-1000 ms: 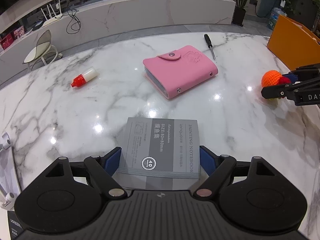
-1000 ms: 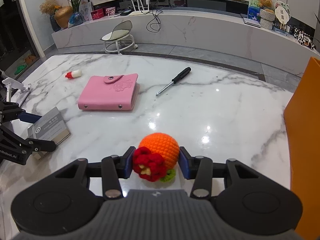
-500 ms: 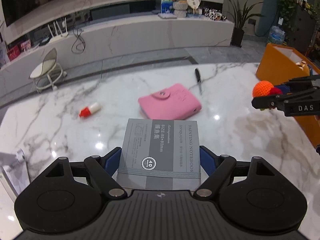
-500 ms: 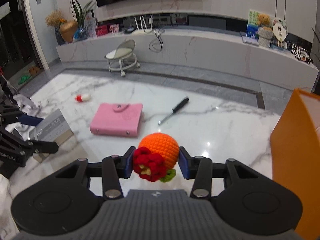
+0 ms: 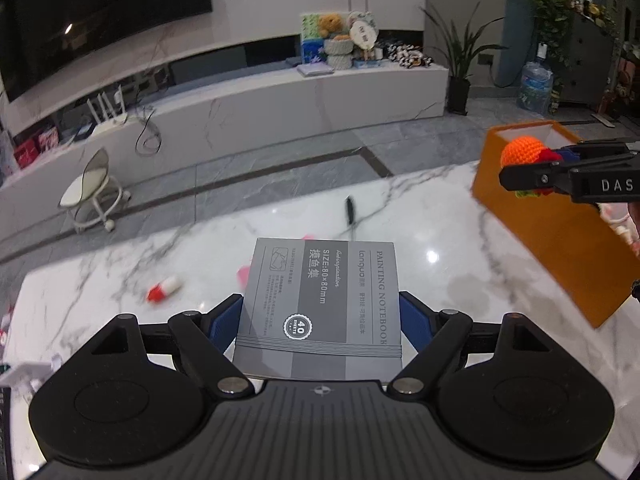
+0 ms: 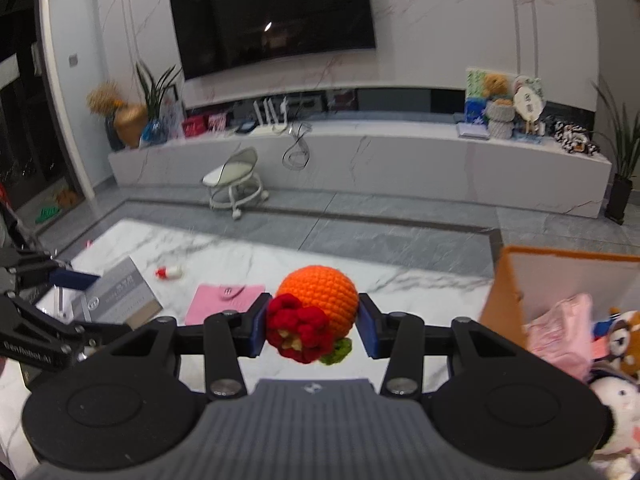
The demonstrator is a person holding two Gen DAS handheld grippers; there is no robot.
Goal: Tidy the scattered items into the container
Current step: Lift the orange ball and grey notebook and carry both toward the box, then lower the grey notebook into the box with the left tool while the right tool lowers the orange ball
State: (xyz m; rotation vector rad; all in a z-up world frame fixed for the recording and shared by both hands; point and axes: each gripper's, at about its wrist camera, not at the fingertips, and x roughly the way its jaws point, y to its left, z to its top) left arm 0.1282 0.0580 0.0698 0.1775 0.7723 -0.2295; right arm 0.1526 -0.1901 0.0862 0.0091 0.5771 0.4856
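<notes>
Container: the orange bin (image 6: pixel 500 292) stands at the right end of the marble table (image 5: pixel 448 264); it looks stiff-walled and open-topped, with plush toys (image 6: pixel 616 396) and a pink cloth already inside, so it likely takes drops from above without tipping.
Notebook: the grey painting notebook (image 5: pixel 320 304) is off the table, pinched by its 2 long edges in the left gripper (image 5: pixel 320 318); it seems flat, stiff and light, and its smooth cover may slide, so a hold across the middle of the edges looks safest.
Pink wallet: the pink snap wallet (image 6: pixel 224 302) lies flat on the table, mostly hidden behind the notebook in the left view; probably soft-covered and thick enough to grip by its sides.
Crochet ball: the orange crochet ball (image 6: pixel 320 296) with its red flower is squeezed between the pads of the right gripper (image 6: pixel 312 322), raised beside the bin's rim; it appears soft, light and grippy, unlikely to break if dropped.
Screwdriver: the screwdriver (image 5: pixel 351 216) lies blurred at the far edge; hard, thin, likely to roll, best taken at the handle.
Small bottle: the red-capped bottle (image 5: pixel 164 289) lies on its side; light, round, probably slippery.
</notes>
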